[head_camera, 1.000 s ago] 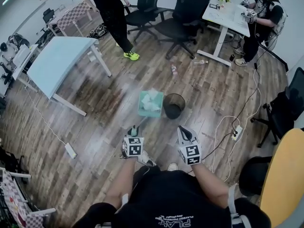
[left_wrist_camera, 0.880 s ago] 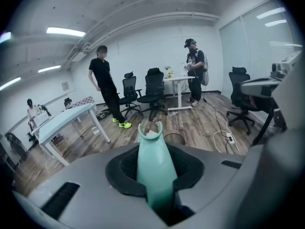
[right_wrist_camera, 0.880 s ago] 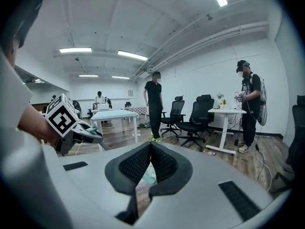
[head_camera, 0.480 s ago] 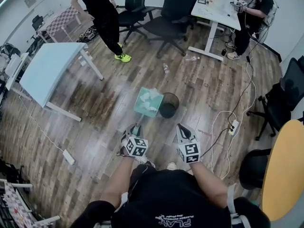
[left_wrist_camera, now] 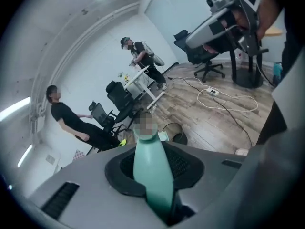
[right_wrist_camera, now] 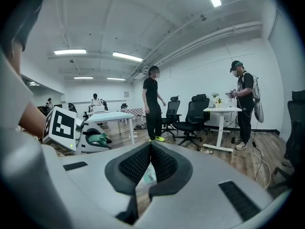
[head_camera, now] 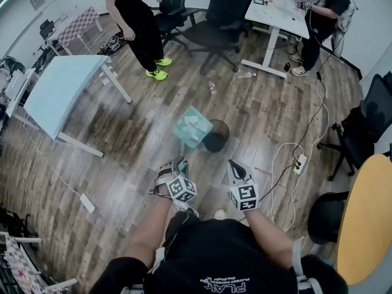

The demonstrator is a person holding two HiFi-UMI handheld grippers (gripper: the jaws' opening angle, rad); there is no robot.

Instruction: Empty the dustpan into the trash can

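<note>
Dustpan [head_camera: 192, 126] (one, tilted), one trash can [head_camera: 225, 126] beside

Mid floor: dustpan [head_camera: 192, 126] just L of trash can [head_camera: 216, 136], edge overlapping its rim. Handle [left_wrist_camera: 151, 171] back toward near side, clamped in L gripper [head_camera: 180, 166]. R gripper [head_camera: 235, 171] beside that, near side of can. Far L: table [head_camera: 61, 87]. Behind can: bottle [head_camera: 212, 88] on floor, chairs [head_camera: 228, 14] further back. Back R: desk [head_camera: 277, 12]. R of can: power strip [head_camera: 299, 164] on floor.
</note>
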